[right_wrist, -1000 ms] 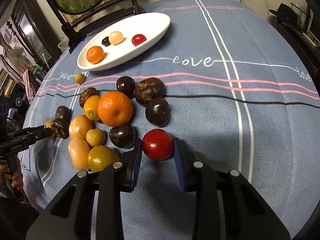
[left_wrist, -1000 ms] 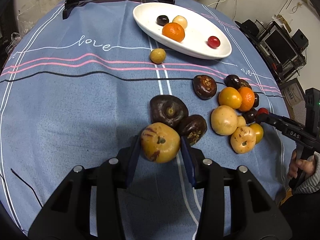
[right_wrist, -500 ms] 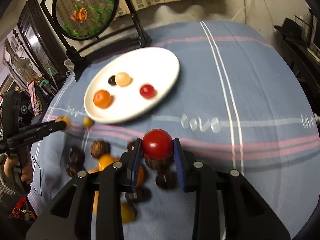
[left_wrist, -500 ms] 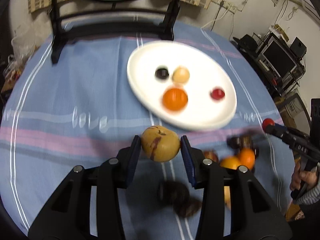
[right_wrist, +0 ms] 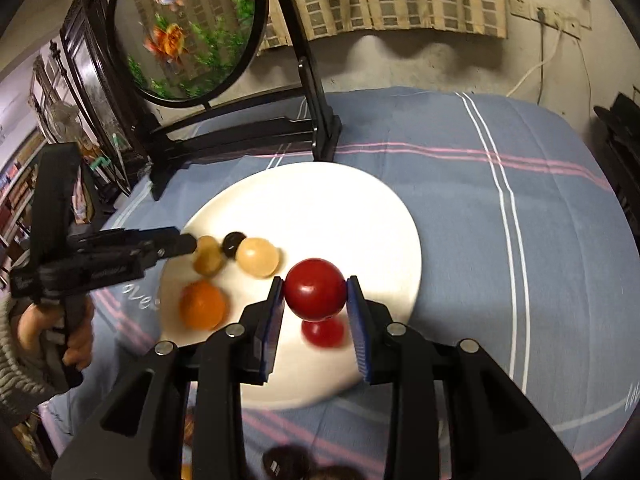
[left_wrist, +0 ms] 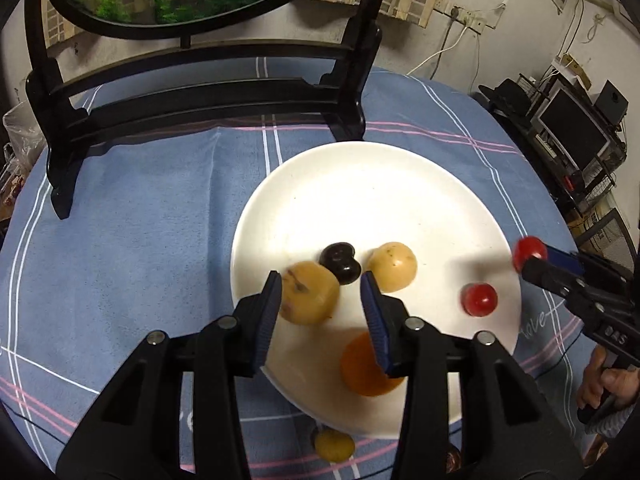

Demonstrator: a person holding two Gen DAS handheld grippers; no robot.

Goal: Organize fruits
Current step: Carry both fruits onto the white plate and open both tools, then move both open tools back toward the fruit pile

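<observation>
Fruits gather on the white oval plate (left_wrist: 400, 184) at the blue cloth's far edge. Left gripper (left_wrist: 320, 296): its jaws are opening, and the brown-speckled yellow fruit (left_wrist: 310, 298) hangs against the left pad, clear of the right, above the plate's near-left rim. Right gripper (right_wrist: 315, 304) pinches the glossy red round fruit (right_wrist: 315, 289) directly above the plate's near-right part, so both need only a downward release.

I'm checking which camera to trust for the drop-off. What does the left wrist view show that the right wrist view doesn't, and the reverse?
Only the left wrist view shows the gap between the tan fruit and one pad of the left gripper, whose jaws are opening, and a small yellow fruit off the plate.

Only the right wrist view shows the right gripper clamping the red fruit from both sides.

Both show the white plate, orange and small red fruit.
</observation>
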